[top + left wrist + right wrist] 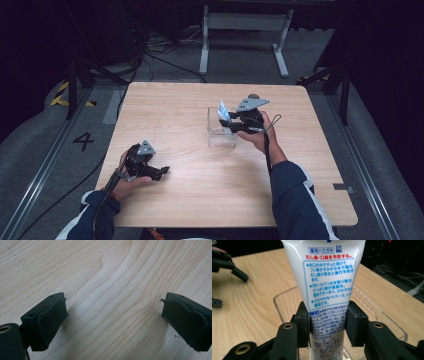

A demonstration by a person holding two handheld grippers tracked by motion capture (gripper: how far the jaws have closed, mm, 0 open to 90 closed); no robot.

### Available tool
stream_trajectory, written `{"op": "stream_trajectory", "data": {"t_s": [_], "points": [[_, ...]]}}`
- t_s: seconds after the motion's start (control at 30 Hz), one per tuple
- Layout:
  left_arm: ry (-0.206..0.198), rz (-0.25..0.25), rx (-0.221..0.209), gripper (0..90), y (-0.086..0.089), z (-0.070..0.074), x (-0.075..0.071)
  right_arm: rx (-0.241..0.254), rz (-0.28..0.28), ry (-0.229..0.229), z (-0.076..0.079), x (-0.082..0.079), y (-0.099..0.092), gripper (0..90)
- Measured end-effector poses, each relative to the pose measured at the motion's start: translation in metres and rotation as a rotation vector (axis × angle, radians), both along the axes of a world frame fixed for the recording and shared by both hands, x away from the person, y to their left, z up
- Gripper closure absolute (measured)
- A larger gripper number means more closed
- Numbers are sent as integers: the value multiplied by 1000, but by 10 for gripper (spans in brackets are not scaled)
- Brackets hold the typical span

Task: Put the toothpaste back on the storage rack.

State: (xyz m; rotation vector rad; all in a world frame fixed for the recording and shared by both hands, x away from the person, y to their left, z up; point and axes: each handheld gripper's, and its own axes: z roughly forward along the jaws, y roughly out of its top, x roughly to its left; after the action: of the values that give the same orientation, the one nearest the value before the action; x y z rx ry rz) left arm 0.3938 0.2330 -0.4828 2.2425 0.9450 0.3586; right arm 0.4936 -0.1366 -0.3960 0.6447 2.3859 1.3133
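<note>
Gripping white blue-printed tube (329,277) | right gripper (328,325) | over clear box (221,131)

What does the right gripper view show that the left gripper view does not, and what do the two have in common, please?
Right gripper view alone: a white tube printed with blue and red Japanese text, clamped between the right gripper's two black jaws above the rim of a clear container, with the other gripper farther off at the left edge.

Left gripper view alone: the left gripper's jaws standing wide apart with nothing between them, seen close above the wood grain.

Both: the light wooden table and a pair of black jaws rising from the bottom.
</note>
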Motion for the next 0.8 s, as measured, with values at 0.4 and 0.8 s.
{"op": "stream_trajectory", "data": {"t_s": [0.4,0.8], "points": [[1,0,-1,64,0,0,0,-77,-40,34,-4,1,1,580],[1,0,-4,64,0,0,0,-38,-81,66,-11,1,-2,502]]}}
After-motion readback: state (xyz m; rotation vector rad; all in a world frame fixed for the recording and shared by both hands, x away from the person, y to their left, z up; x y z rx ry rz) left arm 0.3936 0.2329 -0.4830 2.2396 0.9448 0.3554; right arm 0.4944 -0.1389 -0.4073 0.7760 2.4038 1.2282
